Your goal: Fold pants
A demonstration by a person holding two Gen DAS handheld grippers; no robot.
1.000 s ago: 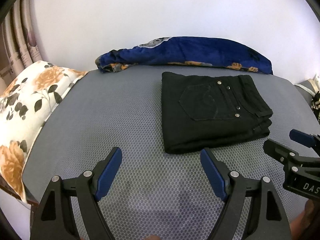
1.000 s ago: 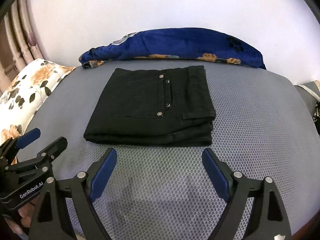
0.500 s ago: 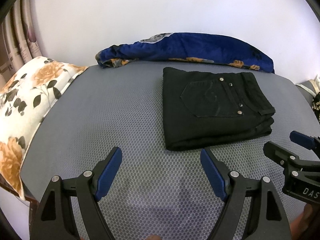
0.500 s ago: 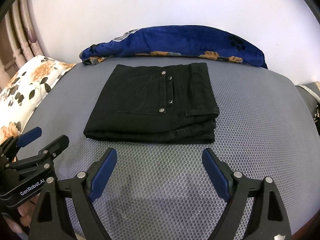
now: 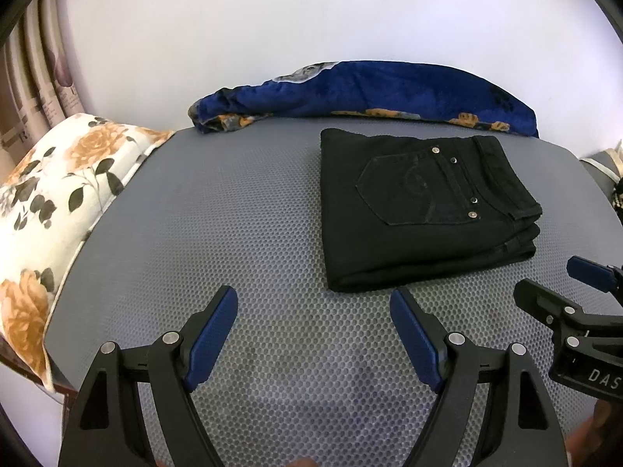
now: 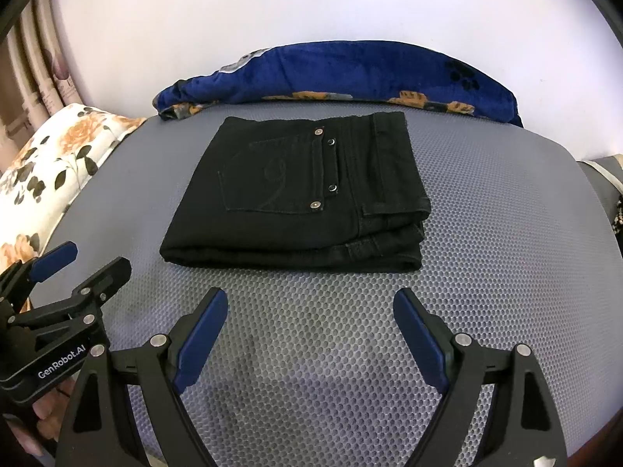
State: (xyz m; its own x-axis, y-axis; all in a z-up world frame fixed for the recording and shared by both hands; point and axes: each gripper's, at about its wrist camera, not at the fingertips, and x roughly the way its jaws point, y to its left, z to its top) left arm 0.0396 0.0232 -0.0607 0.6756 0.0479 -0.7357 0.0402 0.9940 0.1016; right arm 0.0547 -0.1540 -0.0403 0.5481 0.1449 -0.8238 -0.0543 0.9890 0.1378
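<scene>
From my left wrist view, a floral pillow [image 5: 58, 202] sits at nine o'clock on the grey mesh bed [image 5: 218, 233], a blue blanket [image 5: 370, 93] at twelve. My left hand-held gripper [image 5: 313, 311] hangs at six o'clock, jaws spread wide with only mattress between them. The black pants [image 5: 420, 210] lie folded into a neat stack at about one o'clock, apart from both tools. My right hand-held gripper [image 6: 310, 309] likewise gapes wide and empty, the pants [image 6: 303, 190] lying at its twelve o'clock, untouched.
</scene>
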